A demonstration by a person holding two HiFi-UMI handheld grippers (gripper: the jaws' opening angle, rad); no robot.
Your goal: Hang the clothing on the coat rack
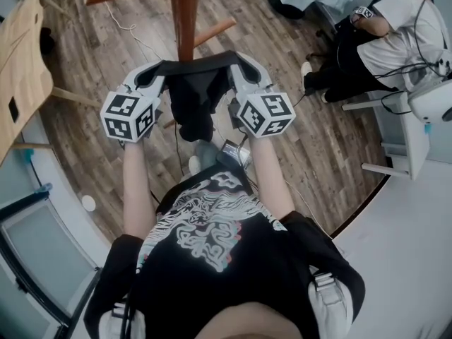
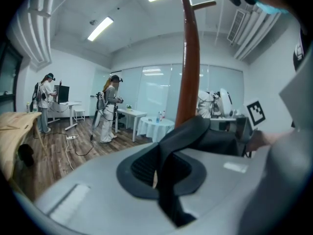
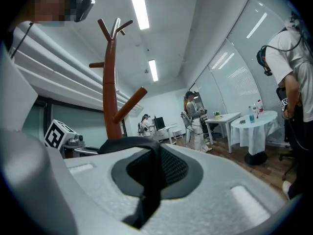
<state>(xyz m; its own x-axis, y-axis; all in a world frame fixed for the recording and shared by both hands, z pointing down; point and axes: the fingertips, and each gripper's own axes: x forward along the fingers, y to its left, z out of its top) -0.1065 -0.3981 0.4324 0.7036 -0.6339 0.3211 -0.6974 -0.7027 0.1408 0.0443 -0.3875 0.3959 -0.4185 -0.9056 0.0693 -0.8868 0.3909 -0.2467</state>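
A black garment [image 1: 192, 97] is stretched between my two grippers, with its body hanging down in the middle. My left gripper [image 1: 152, 76] is shut on the garment's left edge, and black cloth [image 2: 205, 133] runs out from between the jaws of that gripper [image 2: 164, 173]. My right gripper [image 1: 244, 66] is shut on the right edge, where a fold of cloth [image 3: 132, 146] is pinched in it [image 3: 151, 173]. The brown wooden coat rack [image 1: 186, 13] stands just beyond the garment, its post [image 2: 190, 72] close ahead and its pegs [image 3: 111, 92] branching above.
A wooden table [image 1: 21, 62] stands at the left. At the right a person [image 1: 381, 34] sits beside a white chair [image 1: 417, 119]. Cables lie on the wood floor. Other people stand at desks farther off, near a round white-clothed table [image 3: 254, 131].
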